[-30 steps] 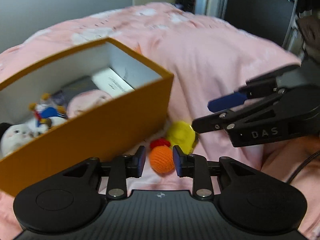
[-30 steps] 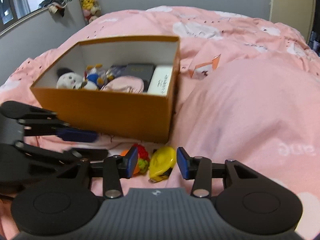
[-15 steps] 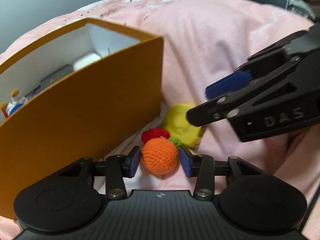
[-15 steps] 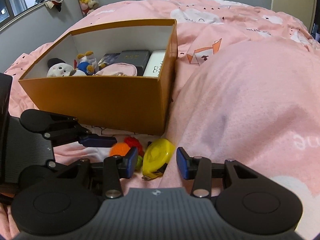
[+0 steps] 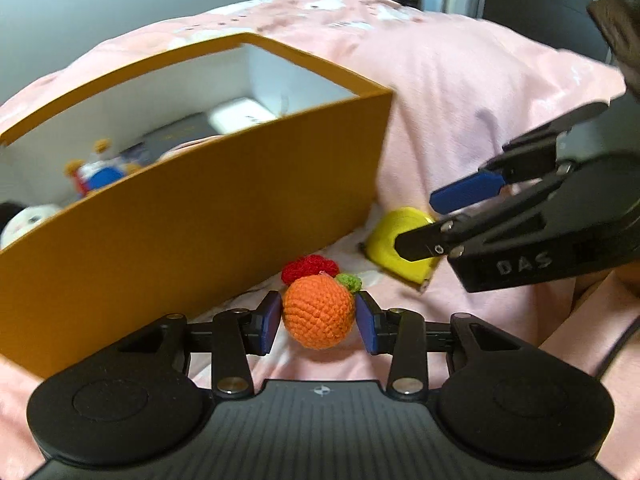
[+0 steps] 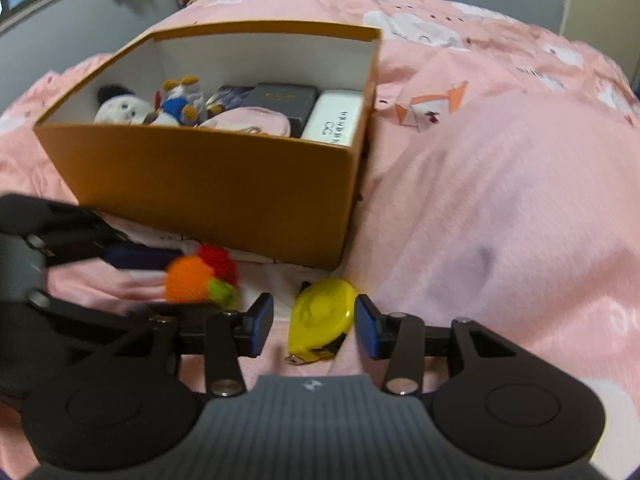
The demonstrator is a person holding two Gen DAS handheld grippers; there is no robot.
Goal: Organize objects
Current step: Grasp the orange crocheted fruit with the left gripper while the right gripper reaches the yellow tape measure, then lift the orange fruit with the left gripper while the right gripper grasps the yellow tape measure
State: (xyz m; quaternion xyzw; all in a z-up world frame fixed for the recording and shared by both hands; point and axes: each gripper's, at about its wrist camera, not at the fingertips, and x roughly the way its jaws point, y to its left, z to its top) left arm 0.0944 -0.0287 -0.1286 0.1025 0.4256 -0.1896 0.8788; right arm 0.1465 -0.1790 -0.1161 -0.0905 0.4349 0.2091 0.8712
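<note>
So the orange box [image 6: 208,184] on the pink bedspread [image 6: 500,200] already had a bunch of stuff in it: plush toys, a dark case, a white pack. Still left outside, near its front wall, were the crocheted orange [image 5: 319,312] and the yellow tape measure [image 6: 322,318]. The left gripper [image 5: 319,322] had just been closing and its pads were right up against the orange, basically gripping it. The right gripper [image 6: 315,326] sat part-open around the tape measure, not pinching yet. Both still needed to go in.
</note>
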